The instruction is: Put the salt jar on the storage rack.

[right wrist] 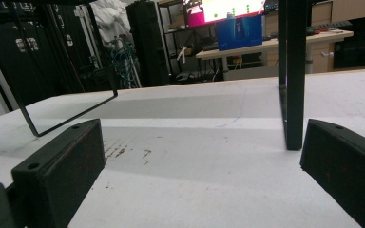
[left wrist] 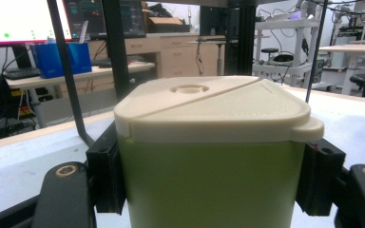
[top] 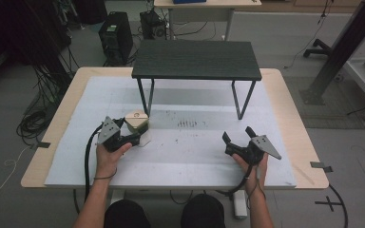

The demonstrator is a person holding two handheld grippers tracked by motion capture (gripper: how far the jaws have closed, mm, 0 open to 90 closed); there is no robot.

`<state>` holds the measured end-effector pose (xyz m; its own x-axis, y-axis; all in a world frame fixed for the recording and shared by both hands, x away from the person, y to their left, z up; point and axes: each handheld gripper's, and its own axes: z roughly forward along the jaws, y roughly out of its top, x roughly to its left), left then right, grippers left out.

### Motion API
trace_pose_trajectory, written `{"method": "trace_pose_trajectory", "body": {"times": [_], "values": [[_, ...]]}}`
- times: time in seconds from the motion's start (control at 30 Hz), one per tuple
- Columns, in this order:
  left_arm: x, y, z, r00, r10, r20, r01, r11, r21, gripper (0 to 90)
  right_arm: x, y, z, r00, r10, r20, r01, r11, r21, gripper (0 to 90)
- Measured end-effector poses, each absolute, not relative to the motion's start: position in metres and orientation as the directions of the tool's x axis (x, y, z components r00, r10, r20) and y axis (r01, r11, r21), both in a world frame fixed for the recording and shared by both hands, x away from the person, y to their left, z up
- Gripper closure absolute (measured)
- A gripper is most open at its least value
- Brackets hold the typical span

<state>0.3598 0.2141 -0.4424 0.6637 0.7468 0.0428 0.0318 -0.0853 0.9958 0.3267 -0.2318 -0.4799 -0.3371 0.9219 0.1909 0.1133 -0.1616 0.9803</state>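
Table (top: 285,156) carries one black shelf (top: 197,59) standing at its far side; your one green container (left wrist: 209,175) sits left of centre, clamped in your left gripper (top: 132,137); your right gripper (top: 237,135) gapes wide, holding nothing.

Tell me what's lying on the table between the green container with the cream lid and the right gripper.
Nothing: in the high view, bare white mat with faint dark smudges separates the green container with the cream lid from the right gripper.

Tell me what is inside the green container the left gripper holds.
Cannot be seen: a cream lid covers the green container, and its walls are opaque. The left gripper clamps its sides.
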Motion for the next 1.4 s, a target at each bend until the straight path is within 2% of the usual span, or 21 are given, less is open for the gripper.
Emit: {"method": "trace_pose_trajectory", "body": {"times": [1.0, 1.23, 1.4], "values": [[0.352, 0.213, -0.434, 0.667, 0.743, 0.053, 0.046, -0.111, 0.993, 30.7, 0.328, -0.233, -0.480, -0.326, 0.921, 0.213, 0.129, -0.180, 0.975, 1.7], [0.341, 0.215, -0.408, 0.647, 0.763, 0.003, 0.057, -0.052, 0.997, 30.7, 0.328, -0.233, -0.480, -0.326, 0.921, 0.215, 0.131, -0.181, 0.975, 1.7], [0.335, 0.210, -0.386, 0.642, 0.766, 0.036, 0.032, -0.074, 0.997, 30.7, 0.328, -0.233, -0.480, -0.326, 0.920, 0.216, 0.131, -0.182, 0.974, 1.7]]}}
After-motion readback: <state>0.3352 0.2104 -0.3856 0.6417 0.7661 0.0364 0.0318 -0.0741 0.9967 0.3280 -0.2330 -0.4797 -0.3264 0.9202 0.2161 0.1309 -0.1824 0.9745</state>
